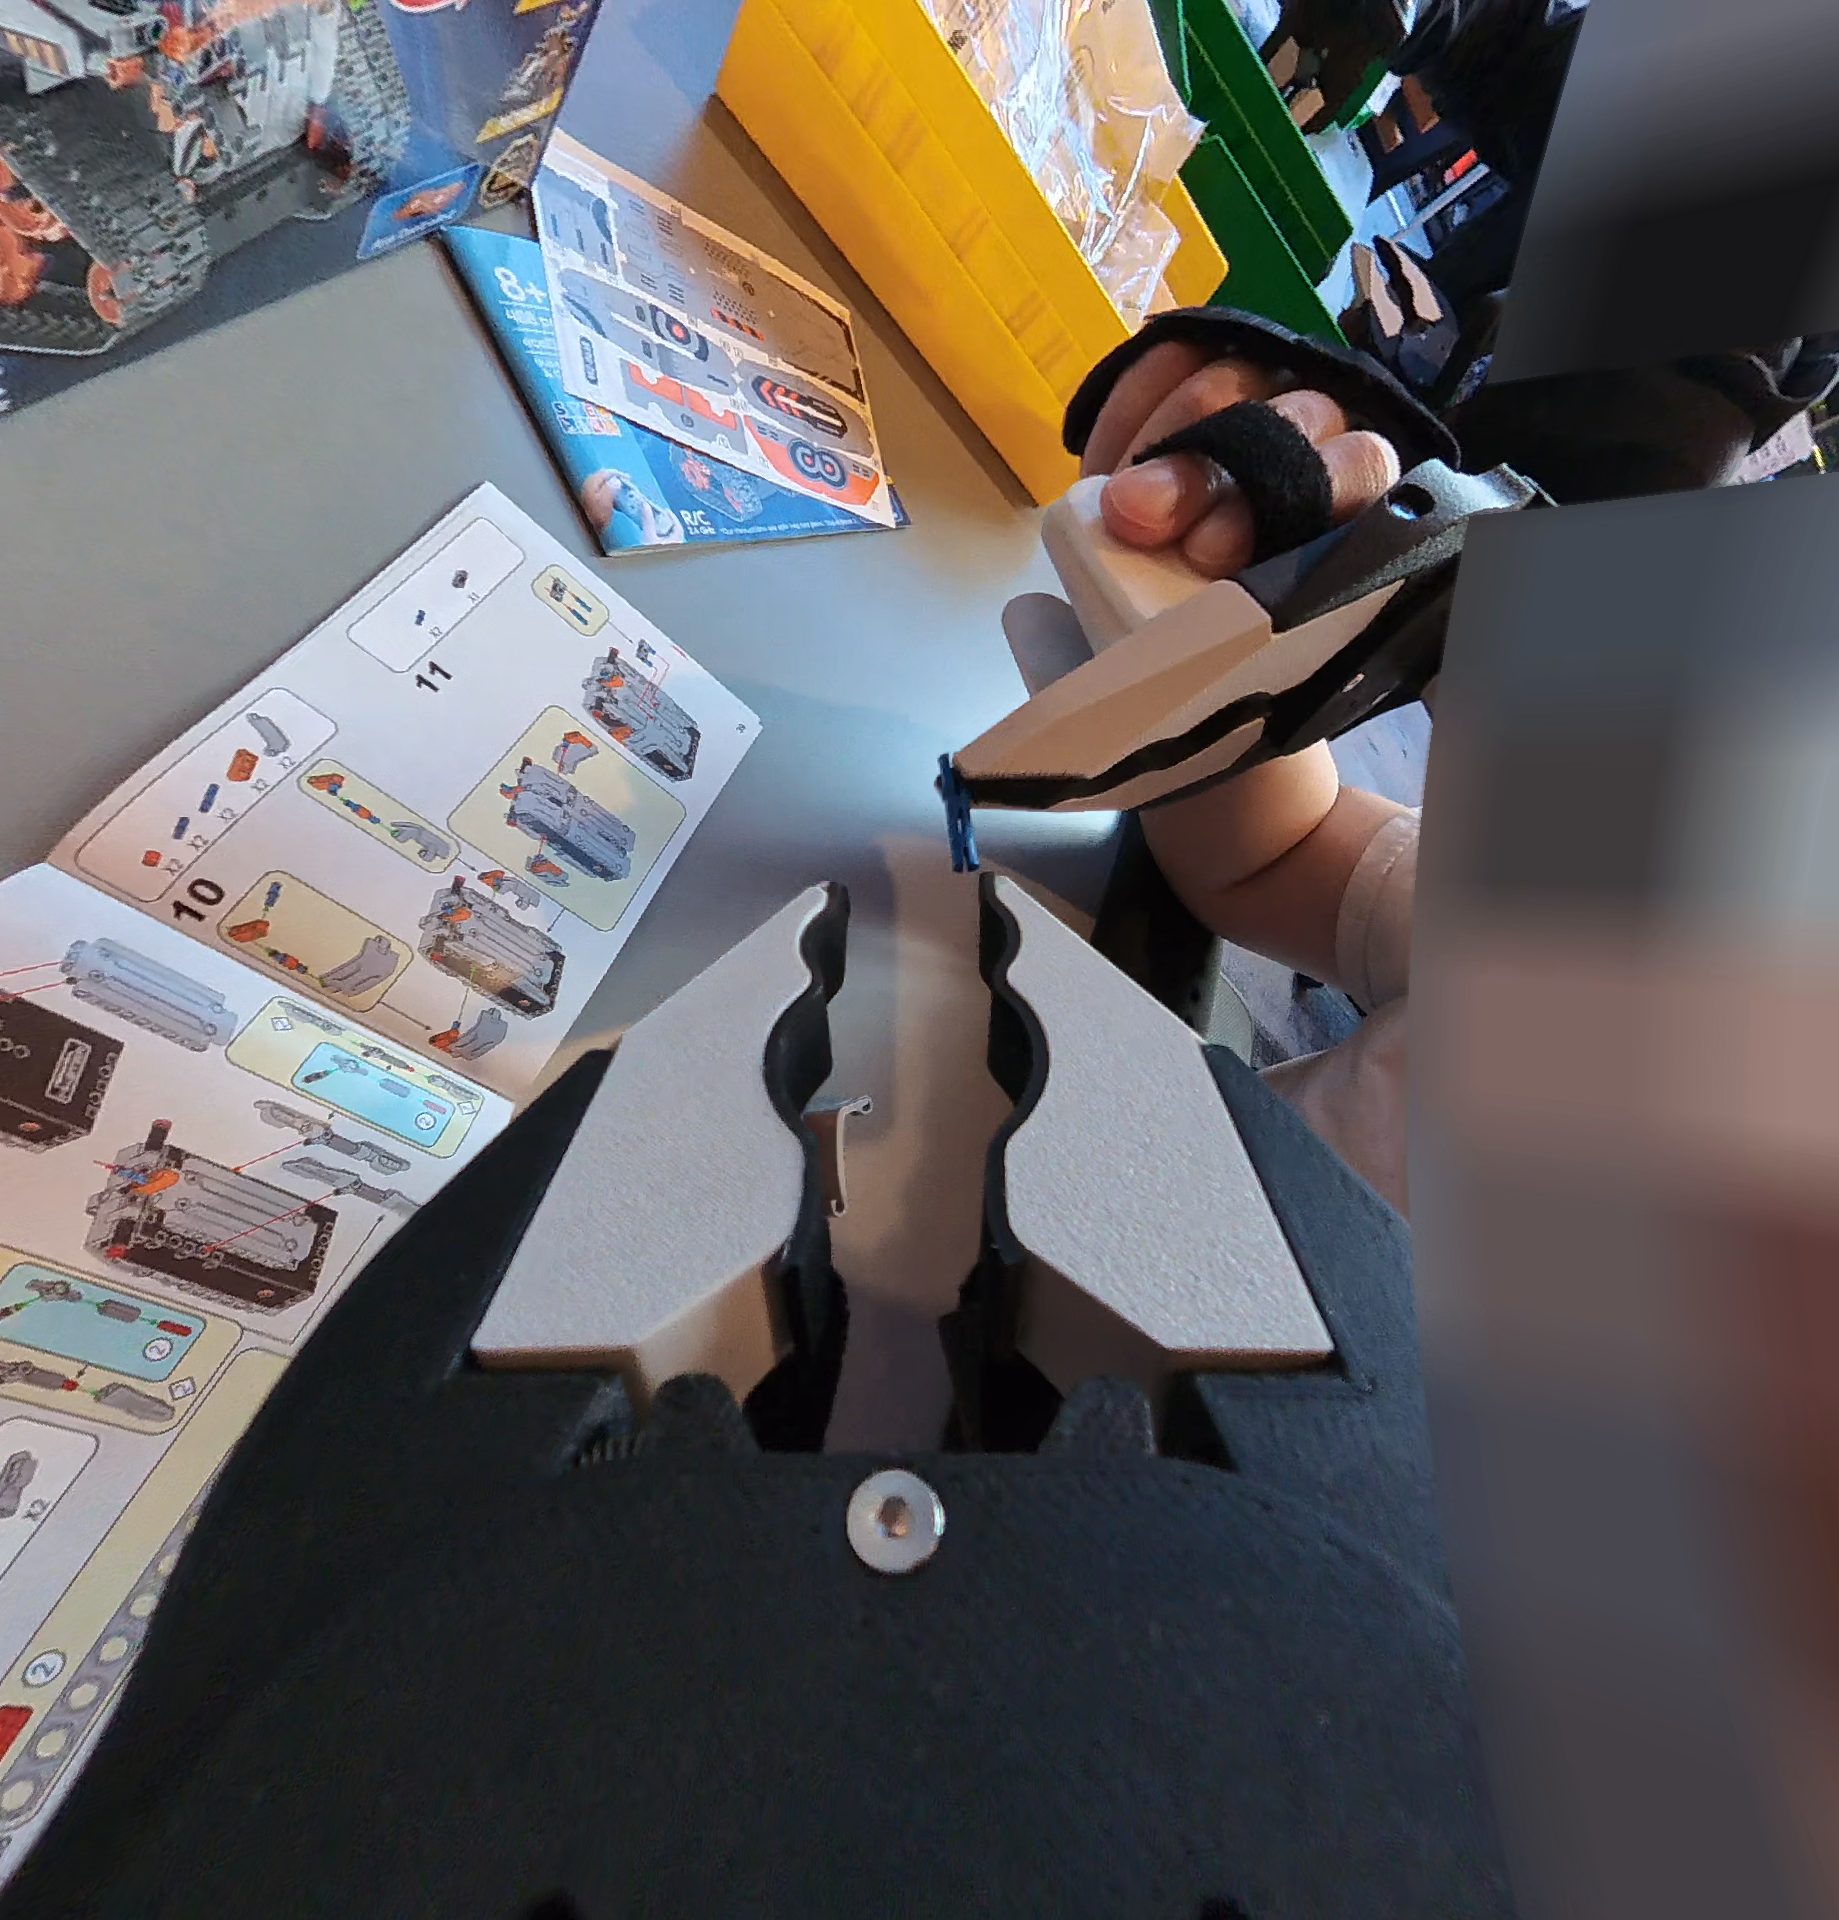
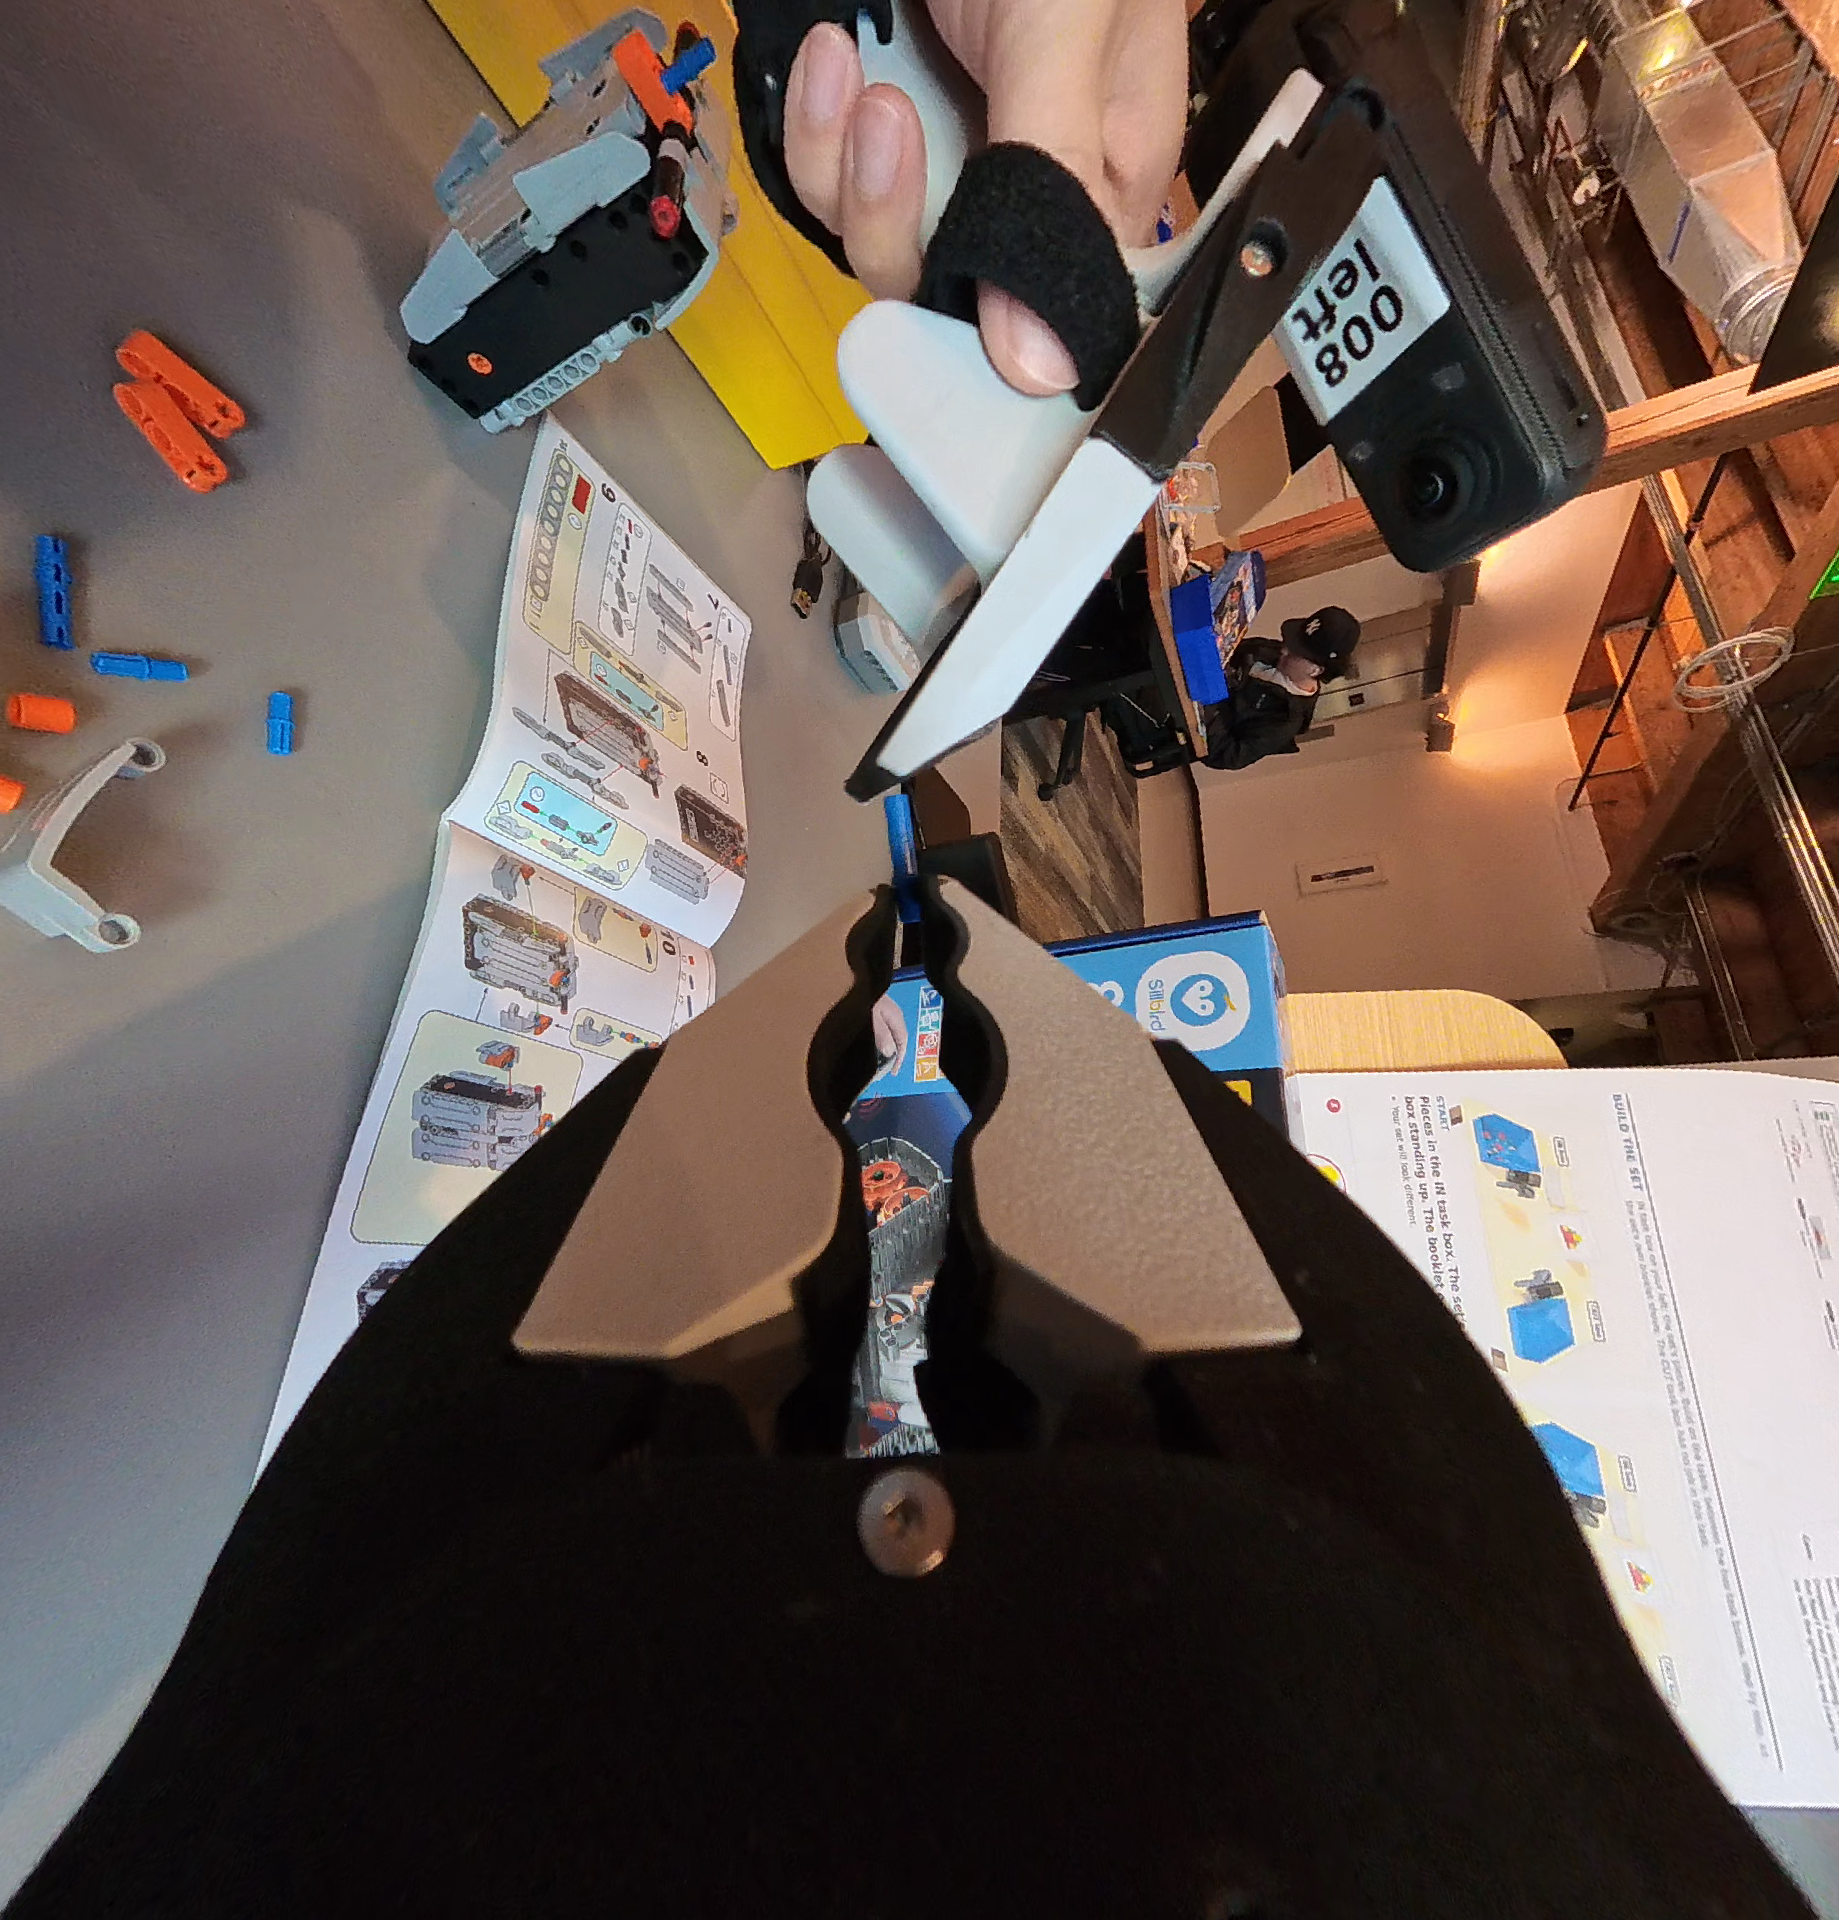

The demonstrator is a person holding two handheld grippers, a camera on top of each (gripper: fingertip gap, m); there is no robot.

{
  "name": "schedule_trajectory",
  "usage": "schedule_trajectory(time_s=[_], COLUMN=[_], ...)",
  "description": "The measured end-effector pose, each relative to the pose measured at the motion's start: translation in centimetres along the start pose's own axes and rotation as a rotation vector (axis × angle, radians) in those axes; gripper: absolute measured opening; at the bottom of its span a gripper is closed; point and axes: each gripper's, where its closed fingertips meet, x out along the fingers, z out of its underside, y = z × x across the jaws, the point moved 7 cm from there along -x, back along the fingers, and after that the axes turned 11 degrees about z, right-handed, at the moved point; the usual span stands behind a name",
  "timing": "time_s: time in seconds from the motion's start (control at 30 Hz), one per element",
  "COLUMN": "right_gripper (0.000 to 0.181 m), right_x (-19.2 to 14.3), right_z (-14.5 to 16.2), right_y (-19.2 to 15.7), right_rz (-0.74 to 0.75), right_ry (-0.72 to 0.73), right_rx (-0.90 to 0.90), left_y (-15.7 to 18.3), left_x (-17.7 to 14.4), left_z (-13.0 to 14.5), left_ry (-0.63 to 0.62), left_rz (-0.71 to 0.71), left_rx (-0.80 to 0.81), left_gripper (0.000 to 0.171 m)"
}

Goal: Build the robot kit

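While the right gripper (image 2: pixel 907 896) has its jaws clenched on a blue pin (image 2: pixel 899 831), the left gripper (image 1: pixel 913 899) gapes released beside it.

Wrist cameras face each other (close), sharing booklet (image 1: pixel 302 935).

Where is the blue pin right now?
The blue pin is pinched at the tip of the right tool, in the air just below the left tool's tip.

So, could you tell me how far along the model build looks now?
Done: a grey-and-black block assembly stands on the table. In hand: the right gripper pinches a blue pin; the left gripper is open beside it. Left: loose orange and blue pieces and a white bracket lie unused.
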Motion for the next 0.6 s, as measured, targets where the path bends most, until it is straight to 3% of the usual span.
schedule_trajectory(time_s=[0.1,0.2,0.6], right_gripper=[0.002,0.002,0.002], right_x=[0.02,0.04,0.08], right_z=[-0.22,-0.29,-0.15], right_y=[-0.02,-0.07,-0.04], right_rz=[-0.003,-0.004,-0.002], right_ry=[0.012,0.011,0.006], right_rx=[0.009,0.004,0.004], left_y=[0.12,0.43,0.6], left_x=[0.28,0.37,-0.14], left_z=[-0.13,-0.19,-0.28], left_ry=[-0.002,-0.002,0.018], left_rz=[0.01,0.038,0.023], left_rx=[0.009,0.022,0.014], left_gripper=[0.019,0.003,0.018])
